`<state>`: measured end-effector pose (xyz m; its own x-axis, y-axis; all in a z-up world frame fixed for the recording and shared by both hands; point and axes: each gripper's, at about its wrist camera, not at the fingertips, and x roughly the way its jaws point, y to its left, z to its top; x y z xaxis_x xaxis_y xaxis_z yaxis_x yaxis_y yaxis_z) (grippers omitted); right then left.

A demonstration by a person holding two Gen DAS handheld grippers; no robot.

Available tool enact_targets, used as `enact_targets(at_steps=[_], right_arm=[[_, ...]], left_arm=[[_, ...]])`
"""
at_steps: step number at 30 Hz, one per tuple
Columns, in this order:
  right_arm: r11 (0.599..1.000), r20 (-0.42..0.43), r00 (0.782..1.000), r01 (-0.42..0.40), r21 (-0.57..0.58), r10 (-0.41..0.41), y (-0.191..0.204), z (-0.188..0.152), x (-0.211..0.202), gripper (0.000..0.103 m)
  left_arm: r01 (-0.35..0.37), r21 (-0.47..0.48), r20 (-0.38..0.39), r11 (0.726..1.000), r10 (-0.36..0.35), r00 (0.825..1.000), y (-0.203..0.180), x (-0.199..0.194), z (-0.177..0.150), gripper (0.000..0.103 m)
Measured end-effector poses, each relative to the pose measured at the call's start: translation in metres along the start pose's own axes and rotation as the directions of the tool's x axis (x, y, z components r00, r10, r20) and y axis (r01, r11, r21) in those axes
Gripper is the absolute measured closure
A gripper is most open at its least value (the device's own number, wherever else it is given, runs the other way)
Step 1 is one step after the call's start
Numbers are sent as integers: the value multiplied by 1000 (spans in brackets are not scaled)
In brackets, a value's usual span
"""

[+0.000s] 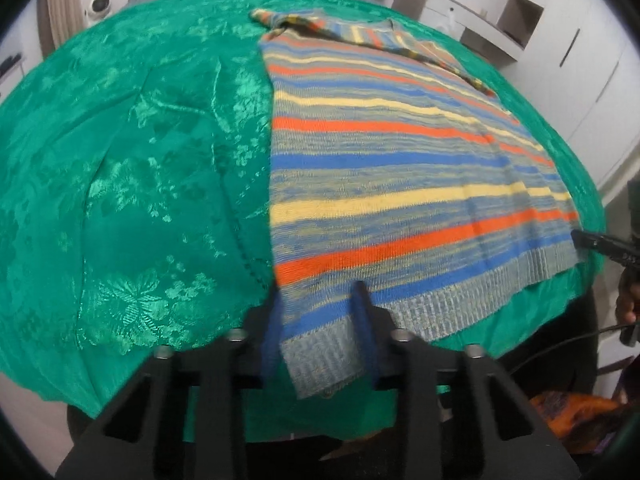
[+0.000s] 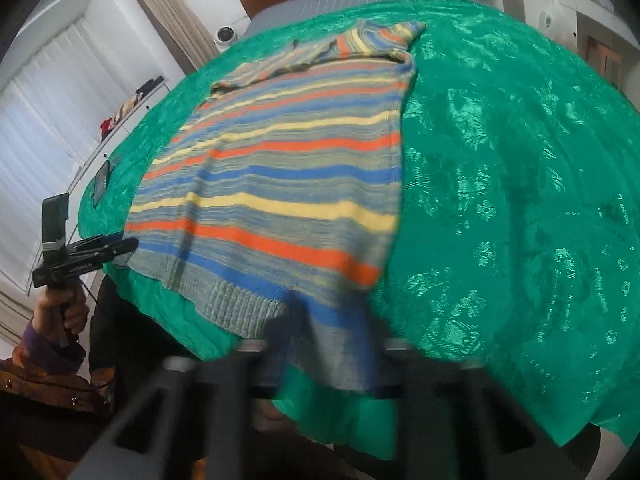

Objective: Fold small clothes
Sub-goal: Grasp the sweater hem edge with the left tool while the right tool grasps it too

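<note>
Both grippers had the hem corners of the striped knit sweater [image 1: 400, 168], so the step in hand looked like carrying the hem forward, away from the fingers, toward the collar end to fold the body in half. To do it well, both corners would need to rise together and travel level, keeping the ribbed hem [image 1: 460, 300] taut between them so the knit did not sag or twist, then land square on the far edge.

The left gripper [image 1: 320, 320] was partly closed, its fingers [image 1: 362, 312] straddling the near left hem corner, which hung between them over the edge of the green bedspread [image 1: 120, 180]; a firm pinch looked likely but could not be confirmed. The right gripper [image 2: 328, 328] was blurred, its fingers [image 2: 294, 320] on either side of the near right corner; grip uncertain.

The sweater lay flat ahead of the fingers, banded in orange, blue, yellow and grey, with a sleeve [image 1: 360, 36] folded across the far end.
</note>
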<state>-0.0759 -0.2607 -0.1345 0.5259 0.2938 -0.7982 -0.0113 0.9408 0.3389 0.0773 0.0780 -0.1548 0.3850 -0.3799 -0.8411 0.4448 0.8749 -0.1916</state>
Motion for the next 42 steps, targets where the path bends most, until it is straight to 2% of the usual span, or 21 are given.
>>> enact_targets(at_steps=[1, 4, 7, 13, 21, 24, 27, 29, 30, 33, 36, 40, 42], right_arm=[[1000, -1, 1000, -7, 5, 7, -1, 0, -2, 96], [999, 21, 999, -41, 30, 40, -3, 1, -12, 97], [997, 46, 997, -65, 48, 62, -4, -1, -28, 97], [996, 64, 995, -78, 43, 75, 4, -9, -55, 98], [991, -2, 993, -114, 66, 114, 13, -36, -73, 98], [982, 23, 989, -149, 115, 148, 7, -38, -84, 98], [963, 133, 968, -231, 138, 214, -1, -12, -95, 98], [957, 210, 948, -266, 114, 239, -5, 20, -98, 98], [956, 240, 939, -277, 100, 247, -6, 36, -98, 98], [960, 309, 920, -274, 63, 243, -11, 96, -88, 98], [945, 340, 910, -298, 132, 239, -36, 159, -56, 98], [895, 340, 916, -324, 308, 214, -88, 227, 4, 98], [874, 331, 923, -318, 368, 197, -110, 251, 29, 98]], left_arm=[[19, -8, -4, 1000, -19, 1000, 2, -1, -1, 96], [75, -44, 11, 996, -74, 997, 7, -10, -5, 99], [107, -58, 34, 993, -105, 994, 10, -25, -11, 101], [123, -50, 53, 991, -120, 991, 9, -55, -20, 101], [169, -77, 1, 983, -169, 986, 3, -75, -48, 101], [227, -136, 56, 964, -222, 974, 15, -87, -39, 101], [300, -161, 182, 940, -271, 945, 31, -98, 5, 101], [327, -151, 236, 933, -287, 928, 37, -98, 38, 101], [319, -132, 270, 938, -276, 922, 40, -94, 67, 101], [271, -95, 300, 958, -232, 925, 42, -76, 133, 101], [229, -109, 300, 967, -187, 935, 46, -36, 210, 101], [186, -158, 267, 970, -139, 954, 51, 16, 276, 101], [171, -196, 262, 966, -117, 958, 57, 37, 296, 101]])
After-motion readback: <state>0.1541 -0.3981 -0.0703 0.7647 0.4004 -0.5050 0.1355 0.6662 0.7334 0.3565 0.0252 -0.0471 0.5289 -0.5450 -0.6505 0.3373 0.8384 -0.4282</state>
